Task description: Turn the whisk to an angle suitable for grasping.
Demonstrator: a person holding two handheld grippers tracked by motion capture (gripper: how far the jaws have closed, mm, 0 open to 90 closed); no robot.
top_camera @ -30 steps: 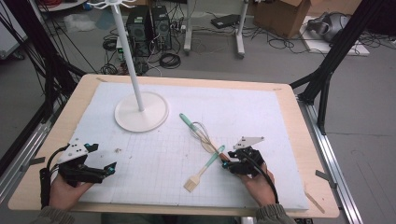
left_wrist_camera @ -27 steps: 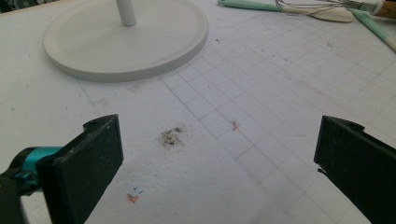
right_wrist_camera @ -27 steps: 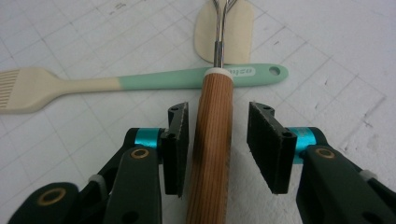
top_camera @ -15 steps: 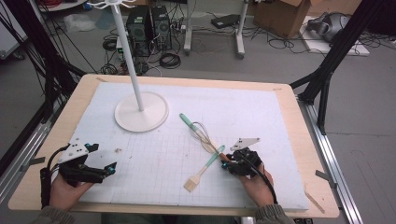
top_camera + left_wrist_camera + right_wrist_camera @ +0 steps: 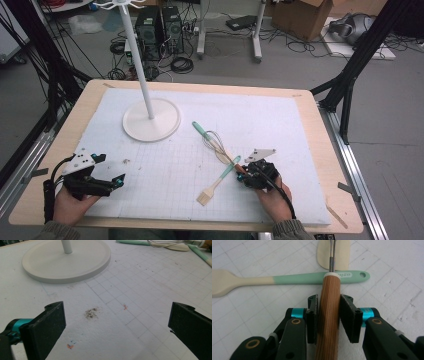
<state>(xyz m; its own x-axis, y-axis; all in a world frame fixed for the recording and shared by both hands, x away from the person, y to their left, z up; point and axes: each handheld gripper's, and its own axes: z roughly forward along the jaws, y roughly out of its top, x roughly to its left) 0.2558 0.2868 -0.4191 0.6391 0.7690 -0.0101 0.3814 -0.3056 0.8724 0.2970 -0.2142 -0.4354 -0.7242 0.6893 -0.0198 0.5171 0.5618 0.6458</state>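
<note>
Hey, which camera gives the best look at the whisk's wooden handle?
The right gripper view: the wooden handle runs up close between the right gripper jaws, which press it on both sides. The high view has the whisk small. The left gripper view catches its wires at the top edge.

A lab; computer towers (image 5: 161,27) and loose cables (image 5: 181,64) on the floor.

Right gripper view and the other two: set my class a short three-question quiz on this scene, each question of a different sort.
1. True or false: the right claw is shut on the wooden whisk handle.
2. Which claw stands open with nothing between its jaws? A: left claw. B: right claw.
3. Fill in: the white stand is nearer the ___ claw.

Key: 1 true; 2 A; 3 left.
</note>
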